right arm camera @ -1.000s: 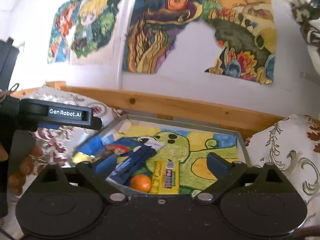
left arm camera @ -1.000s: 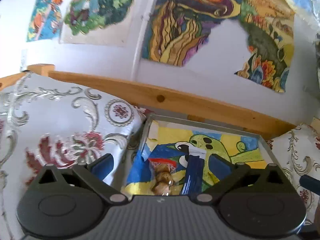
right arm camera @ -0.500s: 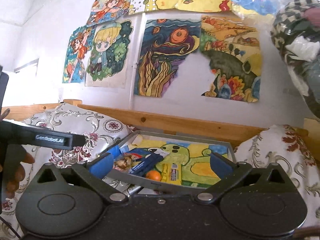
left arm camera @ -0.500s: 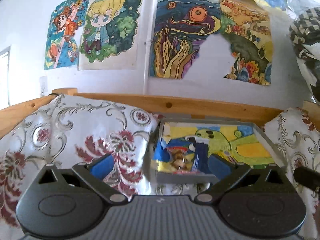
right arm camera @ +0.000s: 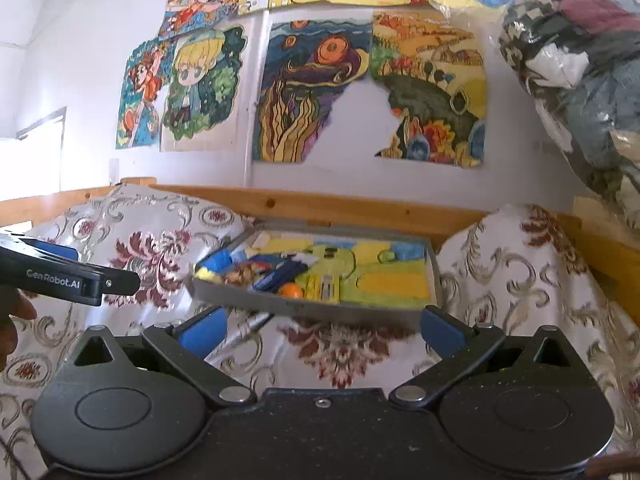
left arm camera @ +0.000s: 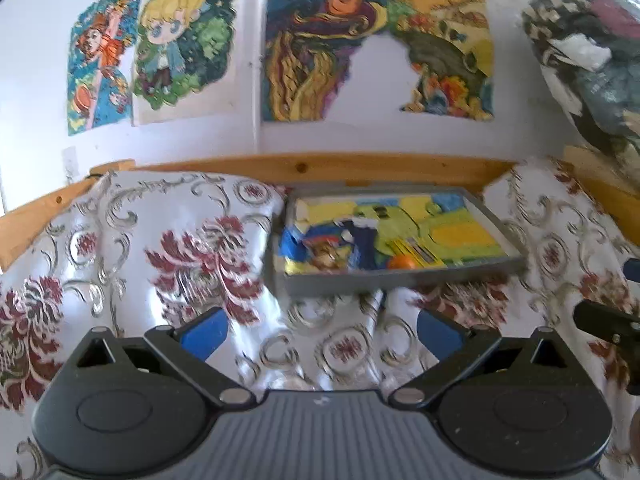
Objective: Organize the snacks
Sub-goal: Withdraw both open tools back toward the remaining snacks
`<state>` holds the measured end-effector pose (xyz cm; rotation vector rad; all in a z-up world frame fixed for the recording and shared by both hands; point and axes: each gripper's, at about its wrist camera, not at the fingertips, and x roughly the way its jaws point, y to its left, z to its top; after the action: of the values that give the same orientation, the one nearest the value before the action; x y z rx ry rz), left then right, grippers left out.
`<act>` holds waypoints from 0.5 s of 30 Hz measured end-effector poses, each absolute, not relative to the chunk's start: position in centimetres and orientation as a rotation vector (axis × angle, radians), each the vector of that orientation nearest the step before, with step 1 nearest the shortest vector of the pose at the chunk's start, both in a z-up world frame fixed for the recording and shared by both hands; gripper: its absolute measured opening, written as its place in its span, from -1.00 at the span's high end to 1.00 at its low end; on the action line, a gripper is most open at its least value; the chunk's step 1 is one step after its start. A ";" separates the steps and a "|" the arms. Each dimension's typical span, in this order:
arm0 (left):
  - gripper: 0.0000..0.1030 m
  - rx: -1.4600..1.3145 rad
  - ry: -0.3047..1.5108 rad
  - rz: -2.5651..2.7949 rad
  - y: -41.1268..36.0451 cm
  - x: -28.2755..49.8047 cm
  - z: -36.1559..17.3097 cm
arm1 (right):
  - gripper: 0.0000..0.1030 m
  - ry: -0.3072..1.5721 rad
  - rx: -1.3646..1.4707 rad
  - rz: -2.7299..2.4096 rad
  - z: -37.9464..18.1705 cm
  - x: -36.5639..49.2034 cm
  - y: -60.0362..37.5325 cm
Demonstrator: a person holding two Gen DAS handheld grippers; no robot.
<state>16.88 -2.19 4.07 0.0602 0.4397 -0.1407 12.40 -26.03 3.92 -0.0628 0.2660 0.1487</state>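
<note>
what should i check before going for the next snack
1. Left gripper open, nothing held: ok.
2. Right gripper open, nothing held: ok.
3. Tray sitting flat on the cloth: cannot tell, its near edge seems raised.
4. Free room on the tray's right side: ok, snacks crowd the left.
5. Orange ball settled beside the yellow packet: ok.
6. Loose snack outside the tray: cannot tell, only a silvery stick lies below the tray.

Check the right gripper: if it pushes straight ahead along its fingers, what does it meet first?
Likely the near wall of the grey tray, which sits between the open fingers of the right gripper just ahead. The floral cloth lies below that line; depth is unclear, so it might brush that first.
</note>
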 end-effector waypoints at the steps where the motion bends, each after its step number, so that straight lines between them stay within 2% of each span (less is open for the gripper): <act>1: -0.99 0.067 0.454 -0.144 -2.3 16.5 3.9 | -0.99 0.274 -0.064 0.150 3.8 12.0 -26.0; 15: -0.99 0.100 0.575 -0.169 -2.2 12.3 0.8 | -0.99 0.469 -0.068 0.123 0.5 7.3 -26.0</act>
<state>12.28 -2.16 0.82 0.1000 0.5751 -0.1686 7.30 -26.03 0.53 -0.0676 0.4687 0.1235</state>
